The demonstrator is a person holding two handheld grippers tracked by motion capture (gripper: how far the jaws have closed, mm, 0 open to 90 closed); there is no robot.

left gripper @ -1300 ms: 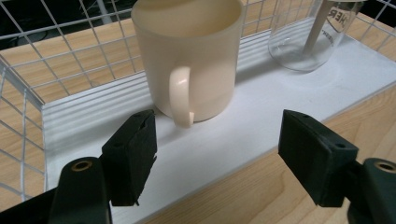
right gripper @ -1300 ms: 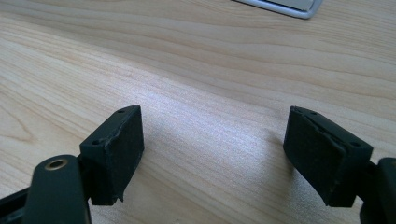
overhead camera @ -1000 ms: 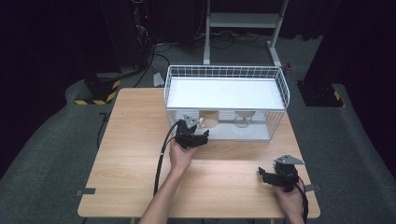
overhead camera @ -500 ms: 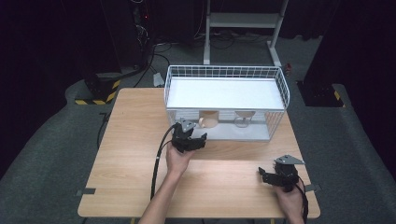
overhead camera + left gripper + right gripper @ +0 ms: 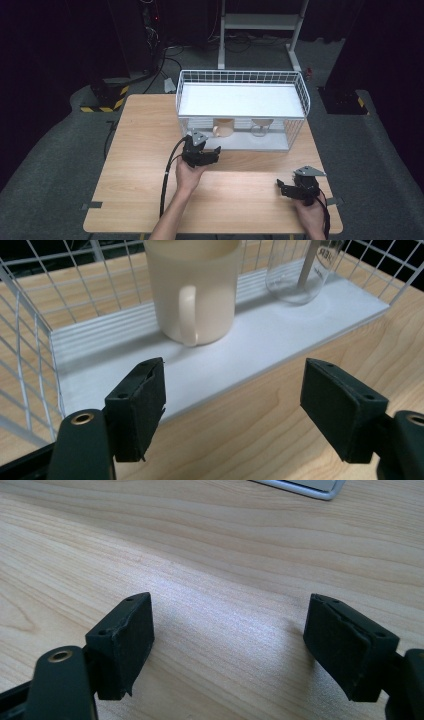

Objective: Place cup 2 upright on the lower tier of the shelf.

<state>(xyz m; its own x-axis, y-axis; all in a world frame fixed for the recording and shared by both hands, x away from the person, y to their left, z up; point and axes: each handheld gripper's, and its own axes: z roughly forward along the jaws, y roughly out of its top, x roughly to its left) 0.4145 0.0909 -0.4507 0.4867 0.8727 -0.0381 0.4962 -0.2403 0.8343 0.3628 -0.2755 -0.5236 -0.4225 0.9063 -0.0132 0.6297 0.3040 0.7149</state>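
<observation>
From the high view, a wooden table [image 5: 150, 150] holds a white wire basket [image 5: 242, 107] at its far side. A cream mug [image 5: 223, 128] and a clear glass [image 5: 260, 127] stand inside, at the basket's near wall, the mug to the left. The left gripper [image 5: 205, 152] sits just in front of the basket, pointing at the mug. The right gripper [image 5: 295, 186] rests near the table's near right corner, well apart.

The left gripper view adds detail: its jaws are spread wide with nothing between them, the mug [image 5: 192, 287] stands upright with its handle facing the camera, and the glass [image 5: 302, 270] is upright too, with a pale stick leaning inside.

The right gripper view shows jaws spread wide over bare wood [image 5: 225, 570].
</observation>
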